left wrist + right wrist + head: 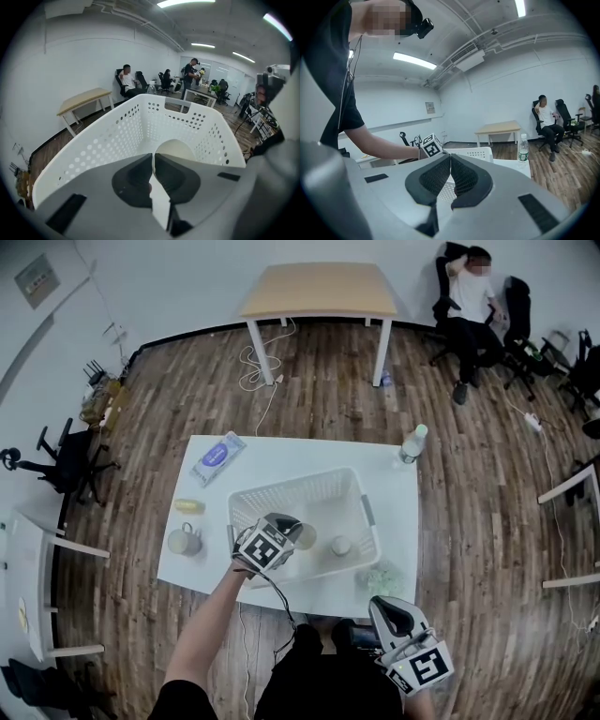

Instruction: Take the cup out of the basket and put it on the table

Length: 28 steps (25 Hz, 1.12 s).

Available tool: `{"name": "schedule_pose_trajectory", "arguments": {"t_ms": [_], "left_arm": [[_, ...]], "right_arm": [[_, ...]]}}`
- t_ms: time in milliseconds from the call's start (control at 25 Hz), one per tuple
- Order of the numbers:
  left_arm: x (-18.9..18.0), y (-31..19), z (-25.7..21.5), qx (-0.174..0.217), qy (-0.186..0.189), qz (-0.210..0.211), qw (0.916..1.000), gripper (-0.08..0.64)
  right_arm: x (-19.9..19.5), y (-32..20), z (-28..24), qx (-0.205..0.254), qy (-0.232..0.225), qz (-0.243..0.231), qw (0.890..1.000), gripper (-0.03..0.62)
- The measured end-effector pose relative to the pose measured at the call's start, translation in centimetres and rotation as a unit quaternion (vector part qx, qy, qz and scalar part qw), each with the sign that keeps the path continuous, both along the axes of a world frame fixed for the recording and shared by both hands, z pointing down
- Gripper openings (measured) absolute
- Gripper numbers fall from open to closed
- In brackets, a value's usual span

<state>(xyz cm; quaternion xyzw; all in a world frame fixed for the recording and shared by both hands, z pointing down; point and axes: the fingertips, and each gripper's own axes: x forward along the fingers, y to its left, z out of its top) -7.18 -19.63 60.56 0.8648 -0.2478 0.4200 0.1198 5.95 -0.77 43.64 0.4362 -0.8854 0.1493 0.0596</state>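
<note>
White worktop [309, 457] carries the perforated basket [117, 136]; the left gripper [153, 159] pinches the cup [174, 149] by its wall. Best to lift it level, clear of the rim. The right gripper [450, 164] is closed and empty.

Pale cup [306, 536] — rim pinched, within white basket [291, 491]

An open, shared office workroom: plain white walls [70, 70] and a wood-plank floor [328, 399] surround a white surface [309, 457]. A spare table with a pale wooden top [319, 289] stands by the wall, with cables [253, 364] trailing beneath it. Black swivel chairs [66, 460] are scattered about, and a person [472, 306] sits in one of them. Overhead run strip lights [183, 3] and exposed pipework [131, 16]. At the far end, more people [190, 70] stand and sit among desks [199, 93].
</note>
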Motion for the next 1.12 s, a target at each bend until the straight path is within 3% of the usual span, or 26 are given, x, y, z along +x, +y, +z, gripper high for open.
{"name": "schedule_pose_trajectory", "arguments": {"t_ms": [360, 600, 880, 1120], "left_arm": [[-4.4, 2.5, -7.7, 0.036, 0.069, -0.079, 0.9938, 0.025], [-8.8, 5.1, -13.4, 0.09, 0.08, -0.135, 0.9836, 0.025], [-15.3, 8.7, -15.9, 0.114, 0.111, -0.234, 0.959, 0.025], [-21.1, 11.3, -13.6, 0.103, 0.118, -0.313, 0.9369, 0.025]], "right_arm": [[-2.2, 0.3, -0.3, 0.007, 0.0, -0.029, 1.0, 0.025], [-4.2, 0.1, -0.4, 0.01, 0.005, -0.057, 0.998, 0.025], [-6.8, -0.2, -0.7, 0.015, 0.002, -0.081, 0.997, 0.025], [-8.6, -0.3, -0.2, 0.014, 0.0, -0.095, 0.995, 0.025]]}}
